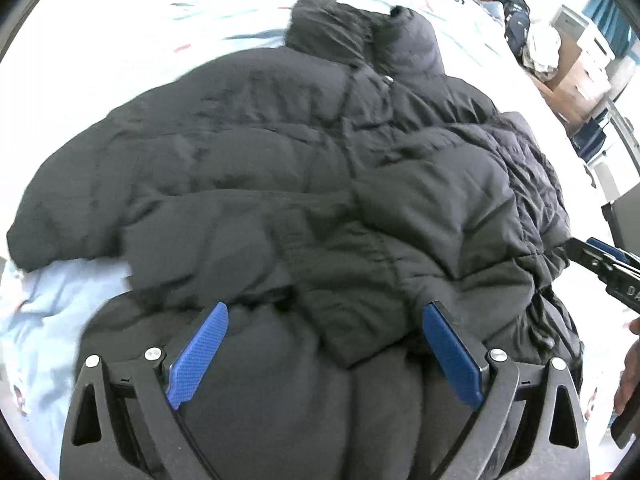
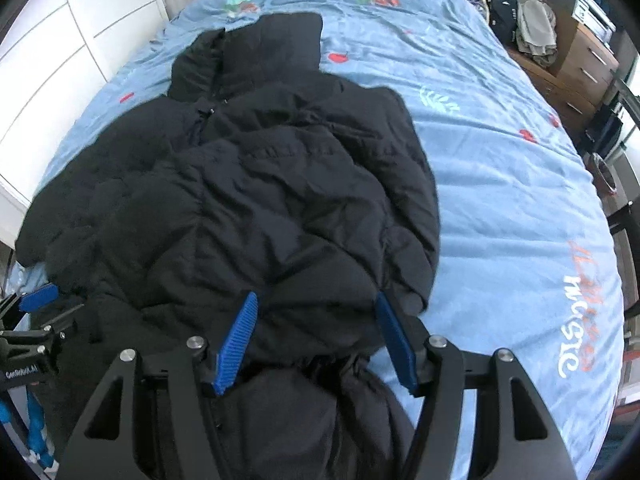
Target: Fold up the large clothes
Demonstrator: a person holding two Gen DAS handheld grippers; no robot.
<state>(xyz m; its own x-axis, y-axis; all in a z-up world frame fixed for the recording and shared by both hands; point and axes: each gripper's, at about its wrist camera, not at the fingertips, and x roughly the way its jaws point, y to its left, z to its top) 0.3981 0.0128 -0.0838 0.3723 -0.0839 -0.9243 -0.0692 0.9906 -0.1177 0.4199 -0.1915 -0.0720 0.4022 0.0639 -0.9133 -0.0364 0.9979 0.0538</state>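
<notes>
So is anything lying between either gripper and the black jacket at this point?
Nothing visible. The black puffer jacket lies alone on the blue bedspread, and both the left gripper and right gripper hover open directly over its near end.

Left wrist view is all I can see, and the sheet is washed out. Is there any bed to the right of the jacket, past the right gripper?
Observer: Yes. The right wrist view shows a wide stretch of blue sheet beside the black jacket, running out to the bed's edge.
Operator: Are that gripper's jaws closed?
Observer: The right gripper has its blue pads apart with jacket fabric bunched between them. I cannot tell whether they pinch it.
Operator: Anything on that stretch of sheet?
Observer: Only white and orange lettering, printed near the edge.
</notes>
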